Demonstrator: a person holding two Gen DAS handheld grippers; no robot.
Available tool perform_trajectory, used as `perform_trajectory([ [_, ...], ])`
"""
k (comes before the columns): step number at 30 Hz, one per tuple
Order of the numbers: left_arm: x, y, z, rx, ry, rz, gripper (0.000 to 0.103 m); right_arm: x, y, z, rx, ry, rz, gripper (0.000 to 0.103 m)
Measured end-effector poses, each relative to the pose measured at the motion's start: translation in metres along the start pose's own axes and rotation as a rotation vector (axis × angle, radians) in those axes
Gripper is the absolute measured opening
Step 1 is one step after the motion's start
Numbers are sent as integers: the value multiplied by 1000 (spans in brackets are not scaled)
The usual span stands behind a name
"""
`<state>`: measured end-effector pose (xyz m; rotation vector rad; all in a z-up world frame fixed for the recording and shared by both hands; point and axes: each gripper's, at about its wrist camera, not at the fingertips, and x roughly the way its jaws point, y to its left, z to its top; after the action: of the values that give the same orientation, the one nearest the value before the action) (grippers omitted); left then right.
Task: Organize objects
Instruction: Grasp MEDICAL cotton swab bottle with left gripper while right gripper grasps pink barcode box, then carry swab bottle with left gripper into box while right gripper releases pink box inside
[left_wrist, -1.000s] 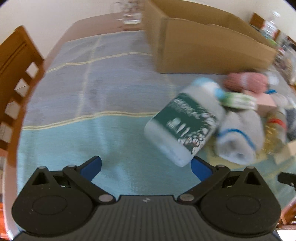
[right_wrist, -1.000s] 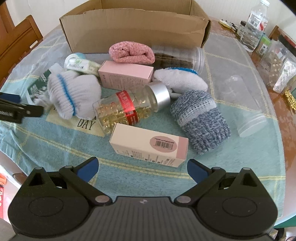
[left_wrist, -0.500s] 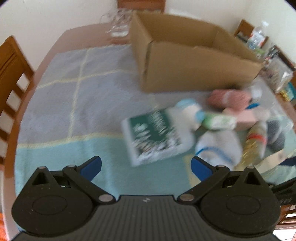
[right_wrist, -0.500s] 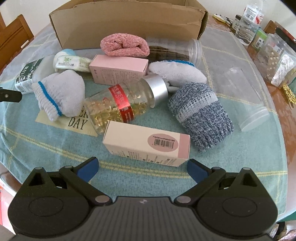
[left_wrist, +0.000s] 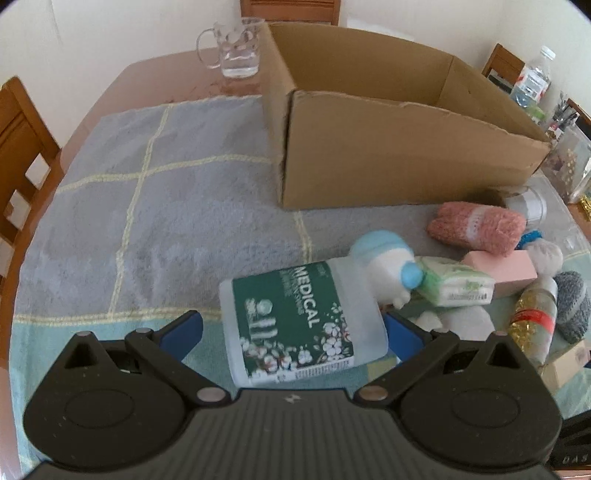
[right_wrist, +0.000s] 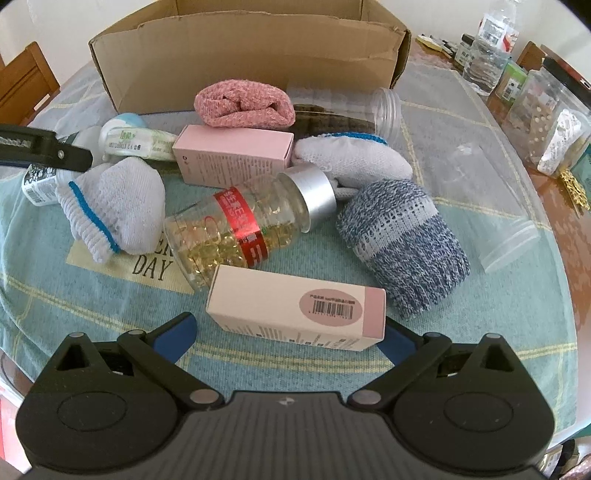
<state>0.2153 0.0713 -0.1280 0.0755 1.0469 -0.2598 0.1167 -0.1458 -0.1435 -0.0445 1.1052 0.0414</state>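
My left gripper (left_wrist: 293, 332) is open, with a white bottle with a green "MEDICAL" label (left_wrist: 299, 325) lying between its jaws on the cloth. My right gripper (right_wrist: 286, 332) is open around the near end of a pink carton with a barcode (right_wrist: 295, 314). An open cardboard box (left_wrist: 388, 147) stands behind the pile and also shows in the right wrist view (right_wrist: 251, 55). The pile holds a capsule bottle with a silver cap (right_wrist: 251, 229), a second pink carton (right_wrist: 232, 155), a pink rolled sock (right_wrist: 243, 103), a blue knit sock (right_wrist: 402, 254) and white socks (right_wrist: 114, 206).
A glass mug (left_wrist: 232, 48) stands at the table's far edge. Clear plastic jars (right_wrist: 491, 206) lie right of the pile. Water bottles and containers (right_wrist: 517, 66) crowd the far right. Wooden chairs (left_wrist: 18, 140) stand at the left.
My left gripper has swung and closed in on the medical bottle, which now lies between its jaws. My right gripper has moved forward until the barcode carton sits between its fingers.
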Motion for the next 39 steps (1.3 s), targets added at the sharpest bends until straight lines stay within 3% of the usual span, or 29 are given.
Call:
perform_trajectory([
  [7, -7, 15, -11, 18, 17, -2, 103, 0, 1, -1, 1, -16, -2, 103],
  [15, 7, 2, -2, 66, -11, -7, 102, 2, 2, 4, 27, 2, -15, 103],
  [23, 12, -1, 2, 141, -9, -2, 91, -4, 0, 8, 99, -30, -26, 103],
  [31, 13, 4, 6, 187, 2, -49, 83, -16, 13, 6, 98, -36, -48, 84],
  [39, 10, 7, 13, 244, 41, -77, 83, -22, 14, 7, 79, -9, -71, 84],
])
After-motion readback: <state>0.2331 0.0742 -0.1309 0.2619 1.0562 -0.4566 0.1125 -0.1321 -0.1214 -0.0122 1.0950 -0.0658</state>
